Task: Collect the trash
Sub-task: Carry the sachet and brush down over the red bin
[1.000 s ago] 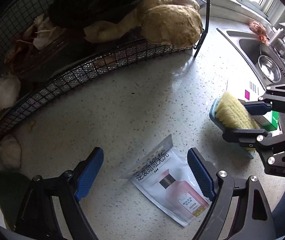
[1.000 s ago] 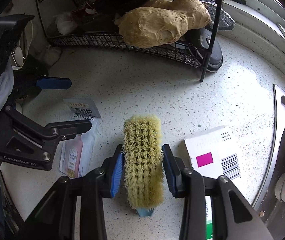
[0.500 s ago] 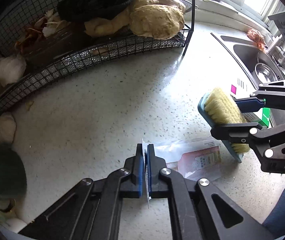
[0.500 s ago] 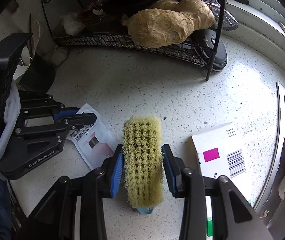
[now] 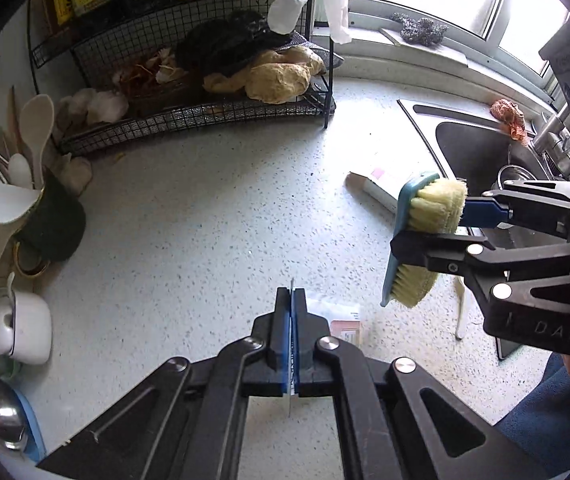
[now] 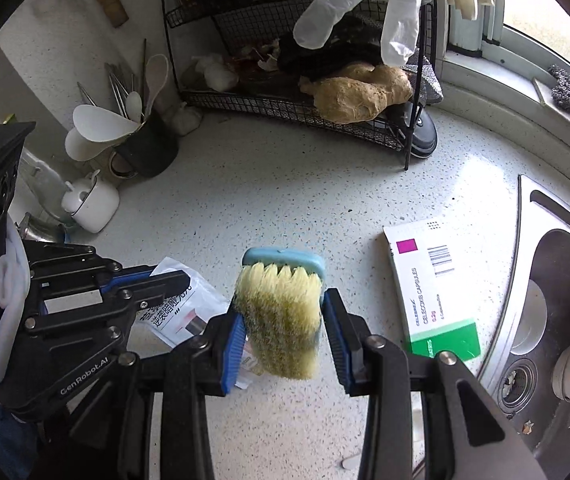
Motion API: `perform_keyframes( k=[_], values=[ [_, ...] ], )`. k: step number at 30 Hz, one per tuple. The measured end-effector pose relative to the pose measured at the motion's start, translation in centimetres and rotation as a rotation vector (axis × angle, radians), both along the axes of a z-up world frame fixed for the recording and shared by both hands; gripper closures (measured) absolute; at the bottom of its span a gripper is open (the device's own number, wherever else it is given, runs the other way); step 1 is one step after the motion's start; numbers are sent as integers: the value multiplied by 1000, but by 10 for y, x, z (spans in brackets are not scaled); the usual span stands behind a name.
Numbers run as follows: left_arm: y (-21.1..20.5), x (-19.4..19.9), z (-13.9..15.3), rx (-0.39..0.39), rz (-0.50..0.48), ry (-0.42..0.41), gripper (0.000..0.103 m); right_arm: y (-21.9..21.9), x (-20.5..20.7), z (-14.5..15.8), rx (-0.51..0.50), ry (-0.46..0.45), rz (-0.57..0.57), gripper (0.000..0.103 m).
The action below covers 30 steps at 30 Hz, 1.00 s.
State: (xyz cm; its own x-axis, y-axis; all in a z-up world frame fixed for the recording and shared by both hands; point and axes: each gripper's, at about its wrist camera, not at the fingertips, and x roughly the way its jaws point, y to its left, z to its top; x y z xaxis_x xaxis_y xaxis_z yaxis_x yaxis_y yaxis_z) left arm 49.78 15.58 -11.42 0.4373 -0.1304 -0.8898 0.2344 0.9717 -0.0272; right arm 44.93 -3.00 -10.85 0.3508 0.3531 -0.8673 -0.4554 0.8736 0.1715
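Note:
My left gripper point(image 5: 291, 300) is shut on the edge of a flat white and pink sachet wrapper point(image 5: 343, 320), held above the speckled counter; it also shows in the right wrist view point(image 6: 189, 312). My right gripper point(image 6: 281, 320) is shut on a scrub brush point(image 6: 281, 312) with yellow bristles and a blue back, lifted off the counter; in the left wrist view the brush point(image 5: 425, 232) hangs to the right of my left gripper. A white medicine box point(image 6: 433, 288) with a green end lies on the counter by the sink.
A black wire rack point(image 5: 205, 112) with ginger, garlic and a dark bag stands at the back. A utensil cup point(image 6: 145, 148) and a white pot point(image 6: 93, 204) stand left. The steel sink point(image 6: 557, 300) is to the right. White gloves point(image 6: 365, 0) hang above the rack.
My left gripper closed on the sachet and lifted it. Both grippers have risen and drawn back from the counter; the brush is now off the surface and tilted.

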Motion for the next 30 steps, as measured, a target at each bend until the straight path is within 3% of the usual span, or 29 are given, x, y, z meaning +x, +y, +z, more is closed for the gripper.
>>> perform_keyframes(
  k=[5, 14, 23, 30],
  values=[
    [-10, -40, 24, 43, 28, -38, 103, -22, -35, 12, 13, -44, 1, 68],
    [-71, -116, 49, 52, -10, -91, 103, -68, -108, 36, 45, -96, -36, 68],
    [-147, -206, 43, 42, -83, -103, 103, -133, -203, 46, 24, -119, -109, 68],
    [-214, -253, 21, 24, -176, -69, 103, -186, -260, 35, -7, -88, -212, 68]
  ],
)
